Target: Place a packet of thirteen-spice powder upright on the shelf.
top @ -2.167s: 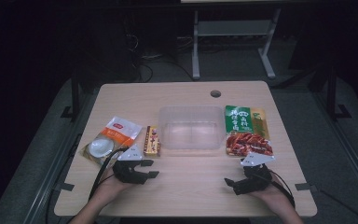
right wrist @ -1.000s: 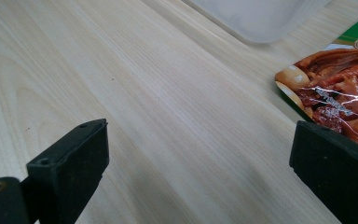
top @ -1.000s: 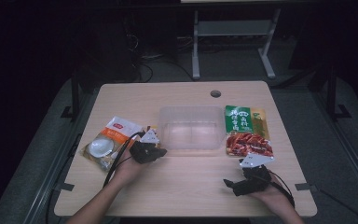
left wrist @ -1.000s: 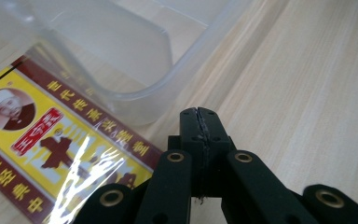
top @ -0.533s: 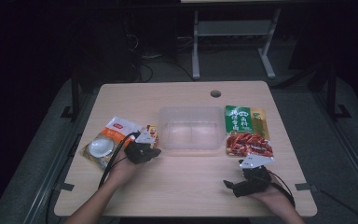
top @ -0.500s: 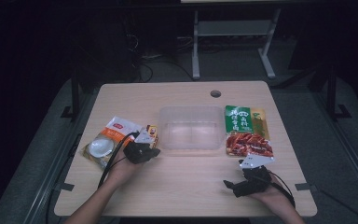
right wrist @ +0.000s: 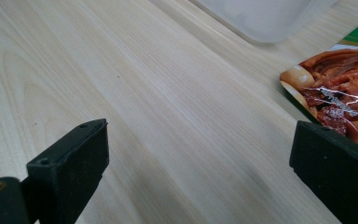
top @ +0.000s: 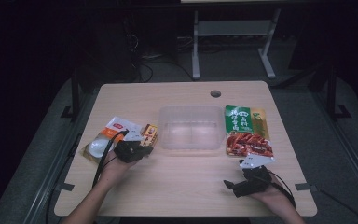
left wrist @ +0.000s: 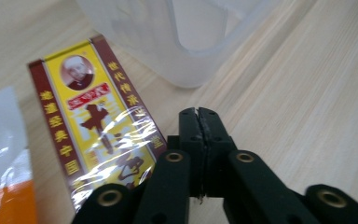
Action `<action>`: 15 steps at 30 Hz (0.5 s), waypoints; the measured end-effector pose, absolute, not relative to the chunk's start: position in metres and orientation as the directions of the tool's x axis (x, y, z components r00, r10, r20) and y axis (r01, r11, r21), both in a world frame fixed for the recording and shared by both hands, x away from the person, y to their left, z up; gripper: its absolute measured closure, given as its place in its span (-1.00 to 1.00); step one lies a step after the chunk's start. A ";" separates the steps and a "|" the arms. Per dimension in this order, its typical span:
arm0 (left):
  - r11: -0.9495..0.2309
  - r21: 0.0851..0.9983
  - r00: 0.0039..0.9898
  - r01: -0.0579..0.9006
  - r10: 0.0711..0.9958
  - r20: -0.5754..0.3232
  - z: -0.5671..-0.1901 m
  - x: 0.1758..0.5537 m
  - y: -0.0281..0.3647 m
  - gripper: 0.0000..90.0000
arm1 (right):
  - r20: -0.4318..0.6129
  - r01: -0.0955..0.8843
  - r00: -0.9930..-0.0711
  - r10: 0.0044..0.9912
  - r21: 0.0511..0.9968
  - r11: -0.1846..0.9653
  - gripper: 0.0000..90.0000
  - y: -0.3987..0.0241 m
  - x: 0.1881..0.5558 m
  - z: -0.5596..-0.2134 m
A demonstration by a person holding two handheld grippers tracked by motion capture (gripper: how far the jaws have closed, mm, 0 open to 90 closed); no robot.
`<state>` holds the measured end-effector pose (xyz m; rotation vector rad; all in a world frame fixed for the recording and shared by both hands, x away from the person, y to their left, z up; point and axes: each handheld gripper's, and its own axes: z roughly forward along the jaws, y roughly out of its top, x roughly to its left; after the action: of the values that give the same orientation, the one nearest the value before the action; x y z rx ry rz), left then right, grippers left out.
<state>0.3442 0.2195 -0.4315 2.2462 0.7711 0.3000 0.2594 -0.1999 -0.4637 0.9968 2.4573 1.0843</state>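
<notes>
Jaws of the left gripper (left wrist: 199,114) are pressed together with nothing between them, while the jaws of the right gripper (right wrist: 200,154) stand wide apart over bare wood. Under both lies the table (top: 186,186). Just beyond the closed left jaws sits the clear plastic box (left wrist: 186,37). Beside the far jaw of the right gripper lies the green food packet (right wrist: 340,88). To the left of the closed jaws, very close, lies the small yellow and red box (left wrist: 93,126), flat on the wood.
</notes>
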 end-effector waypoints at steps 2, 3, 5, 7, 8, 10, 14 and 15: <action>-0.530 0.707 0.776 0.469 0.630 -0.042 -0.430 0.343 0.226 0.83 | 0.024 0.481 -0.725 0.688 0.732 0.482 -0.90 -0.200 0.260 -0.464; -0.524 0.707 0.772 0.475 0.634 -0.049 -0.430 0.344 0.228 0.77 | 0.028 0.487 -0.723 0.690 0.729 0.480 -0.90 -0.200 0.259 -0.464; -0.519 0.705 0.762 0.483 0.646 -0.046 -0.429 0.344 0.234 0.67 | 0.024 0.482 -0.725 0.688 0.731 0.482 -0.90 -0.200 0.260 -0.464; -0.500 0.706 0.740 0.501 0.671 -0.049 -0.427 0.345 0.240 0.54 | 0.024 0.482 -0.725 0.688 0.731 0.483 -0.90 -0.200 0.259 -0.464; -0.487 0.711 0.727 0.507 0.685 -0.049 -0.427 0.345 0.242 0.46 | 0.024 0.483 -0.725 0.689 0.731 0.482 -0.90 -0.200 0.259 -0.464; -0.487 0.713 0.709 0.504 0.704 -0.020 -0.426 0.346 0.246 0.27 | 0.024 0.483 -0.724 0.689 0.731 0.481 -0.90 -0.200 0.259 -0.464; -0.455 0.711 0.674 0.536 0.737 -0.036 -0.429 0.348 0.247 -0.14 | 0.025 0.483 -0.724 0.689 0.732 0.481 -0.90 -0.200 0.260 -0.464; -0.449 0.713 0.668 0.539 0.744 -0.036 -0.431 0.348 0.246 -0.25 | 0.029 0.489 -0.722 0.691 0.728 0.480 -0.90 -0.200 0.260 -0.464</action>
<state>0.3483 0.2458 -0.4309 2.1628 0.9847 0.3669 0.2595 -0.1999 -0.4637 1.0056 2.4611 1.0812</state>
